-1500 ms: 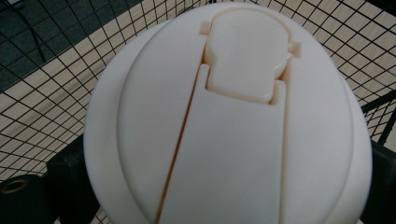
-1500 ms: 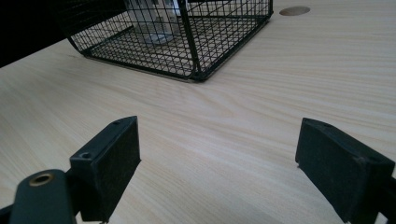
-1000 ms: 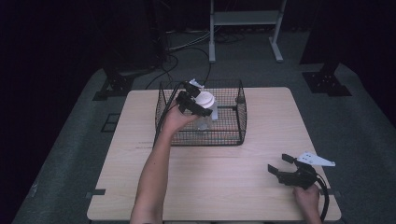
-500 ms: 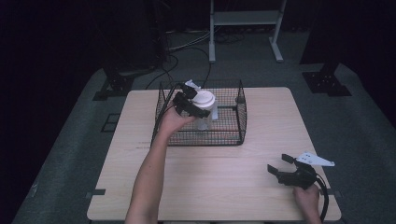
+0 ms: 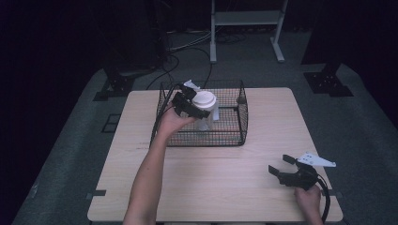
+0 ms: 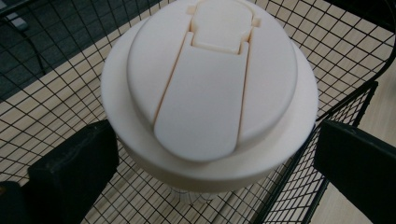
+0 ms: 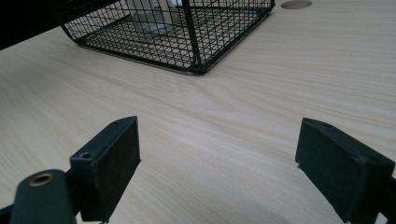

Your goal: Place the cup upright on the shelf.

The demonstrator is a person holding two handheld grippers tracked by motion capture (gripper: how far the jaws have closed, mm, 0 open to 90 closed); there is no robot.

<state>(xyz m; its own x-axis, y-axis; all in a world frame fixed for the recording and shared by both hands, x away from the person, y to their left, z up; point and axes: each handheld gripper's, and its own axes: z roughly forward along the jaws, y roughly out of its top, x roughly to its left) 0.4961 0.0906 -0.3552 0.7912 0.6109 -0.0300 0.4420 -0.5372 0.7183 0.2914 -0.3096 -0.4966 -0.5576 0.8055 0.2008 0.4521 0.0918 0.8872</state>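
Note:
A clear cup with a cream flip-top lid (image 5: 205, 101) stands upright inside a black wire basket (image 5: 241, 117) at the back middle of the table. My left gripper (image 5: 199, 107) reaches into the basket from the left. In the left gripper view the lid (image 6: 210, 79) looms large, and the two jaws stand wide apart on either side just under its rim, so the left gripper (image 6: 210, 177) is open around the cup. My right gripper (image 5: 280, 164) rests open at the front right of the table, its jaws (image 7: 219, 154) holding nothing.
The wooden table (image 5: 211, 178) has bare room between the basket and the front edge. The basket's near corner (image 7: 187, 28) lies ahead of the right gripper. A round hole (image 7: 296, 3) sits in the tabletop behind it. Cables and stand feet lie on the floor beyond.
The left hand has shifted slightly to the left at the basket; the cup stays standing in place. The right gripper has not moved.

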